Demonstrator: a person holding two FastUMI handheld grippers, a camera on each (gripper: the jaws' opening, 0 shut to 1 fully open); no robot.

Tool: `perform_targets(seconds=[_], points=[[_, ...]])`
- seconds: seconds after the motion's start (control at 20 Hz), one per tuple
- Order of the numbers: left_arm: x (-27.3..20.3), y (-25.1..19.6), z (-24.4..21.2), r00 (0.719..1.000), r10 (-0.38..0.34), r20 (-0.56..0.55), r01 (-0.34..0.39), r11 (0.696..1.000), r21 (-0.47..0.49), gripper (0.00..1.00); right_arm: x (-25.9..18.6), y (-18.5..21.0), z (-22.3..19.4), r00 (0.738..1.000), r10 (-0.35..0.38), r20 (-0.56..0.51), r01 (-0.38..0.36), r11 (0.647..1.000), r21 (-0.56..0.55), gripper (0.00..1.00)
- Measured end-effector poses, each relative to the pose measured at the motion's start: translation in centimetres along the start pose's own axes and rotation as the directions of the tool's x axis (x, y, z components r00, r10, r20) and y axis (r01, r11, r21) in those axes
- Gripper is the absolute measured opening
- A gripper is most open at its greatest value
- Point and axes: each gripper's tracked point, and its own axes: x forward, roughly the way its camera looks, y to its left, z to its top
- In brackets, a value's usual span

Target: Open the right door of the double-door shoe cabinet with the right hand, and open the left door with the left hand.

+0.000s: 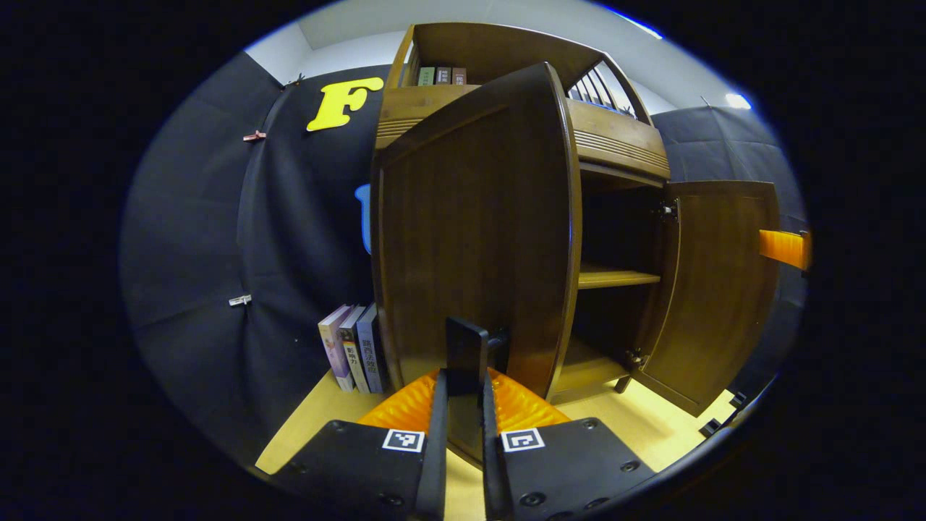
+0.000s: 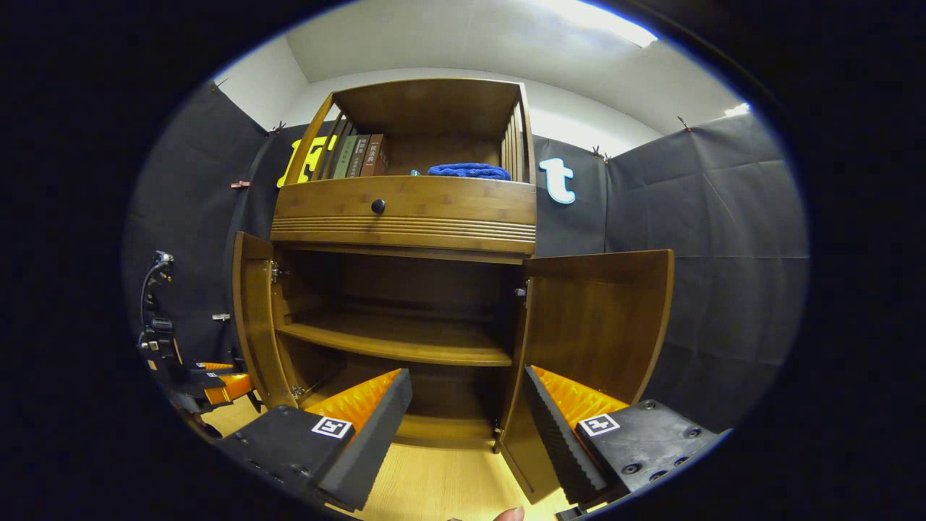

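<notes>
Clamping close together, the left gripper [image 1: 465,405] has its two dark pads nearly touching, with the black handle [image 1: 466,354] of the left door [image 1: 474,239] pinched between them. That door stands swung well out from the shoe cabinet [image 1: 622,145], its outer face taking up the middle of the left gripper view and its free edge curving down the right side of the panel. Past that edge the cabinet interior lies open, with a wooden shelf [image 1: 615,277] across it. The right door [image 1: 716,289] hangs wide open farther off, an orange finger of the other gripper [image 1: 785,247] showing just beyond its outer edge. A few books [image 1: 354,349] stand on the pale floor [image 1: 651,427] against the cabinet's left side.

In the right gripper view, the right gripper [image 2: 463,427] has its fingers spread wide apart, holding nothing and touching nothing. The bottom corner of the right door [image 2: 600,325] sits between them, nearer the right finger, though no contact shows. Both doors stand open, the left door [image 2: 253,318] edge-on, and the left gripper [image 2: 217,383] is low beside it. The cabinet's shelf [image 2: 398,344] and lower bay are open ahead, with bare floor [image 2: 434,477] in front.
</notes>
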Motion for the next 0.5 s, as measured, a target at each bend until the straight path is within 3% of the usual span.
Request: perform_targets(seconds=[0.2,0.5], points=[[-1.2,2.4,0.0,1.0,0.018,0.011,-0.018,0.999,-0.026,0.21,0.4,1.0,-0.3,1.0,0.019,0.001,-0.019,1.0,0.006,0.98],[-2.2,4.7,-0.1,1.0,-0.02,0.017,0.021,0.999,-0.026,0.17,0.5,1.8,-0.1,0.999,0.041,0.0,-0.041,0.999,0.016,0.99]])
